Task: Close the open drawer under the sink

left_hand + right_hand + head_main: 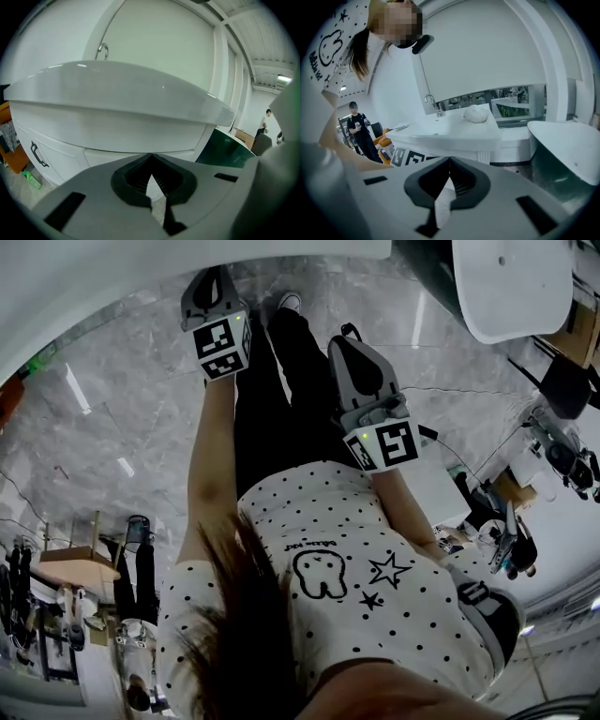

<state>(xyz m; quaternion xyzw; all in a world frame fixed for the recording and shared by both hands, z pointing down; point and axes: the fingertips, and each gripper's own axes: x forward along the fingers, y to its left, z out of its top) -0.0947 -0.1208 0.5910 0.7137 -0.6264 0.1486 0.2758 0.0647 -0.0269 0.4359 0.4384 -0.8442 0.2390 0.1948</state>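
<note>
Two items: left gripper [216,282] and right gripper [349,348], jaws together, empty, near sink [117,89]; probably approach step, drawer [97,157] front next needing a push.

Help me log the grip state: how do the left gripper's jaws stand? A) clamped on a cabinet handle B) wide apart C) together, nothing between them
C: in the left gripper view the left gripper has its tips meeting, with only the white sink unit beyond them.
</note>
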